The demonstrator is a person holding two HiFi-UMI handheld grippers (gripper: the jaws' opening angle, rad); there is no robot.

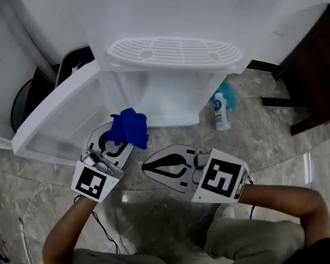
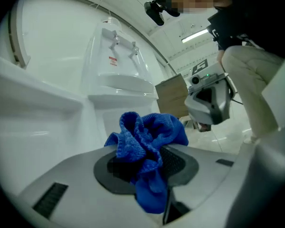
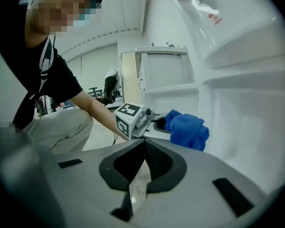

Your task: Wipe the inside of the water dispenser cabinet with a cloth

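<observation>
The left gripper (image 2: 147, 171) pinches a crumpled blue cloth (image 2: 143, 136) between its dark pads. The fabric bunches up above the jaws and a fold hangs below them. In the head view this gripper (image 1: 116, 142) sits low and left of centre, with the cloth (image 1: 130, 127) at its 1 o'clock, just in front of the open cabinet (image 1: 159, 95) of the white water dispenser (image 1: 170, 15) but not inside it.

The right gripper (image 3: 142, 161) has its jaws pressed together with nothing between them. Its view shows the other gripper and the cloth (image 3: 187, 129) at 1 o'clock. In the head view it (image 1: 153, 166) lies near the left one, at its 4 o'clock, with its tips pointing toward 9 o'clock.

Further out, the cabinet door (image 1: 60, 120) stands swung open at 10 o'clock from the left gripper. The slotted drip tray (image 1: 173, 51) juts out above the cabinet at 12 o'clock. A small bottle (image 1: 221, 111) lies on the marbled floor (image 1: 154, 213) at the right gripper's 1 o'clock, and dark wooden furniture (image 1: 313, 65) fills the 2 o'clock corner.
</observation>
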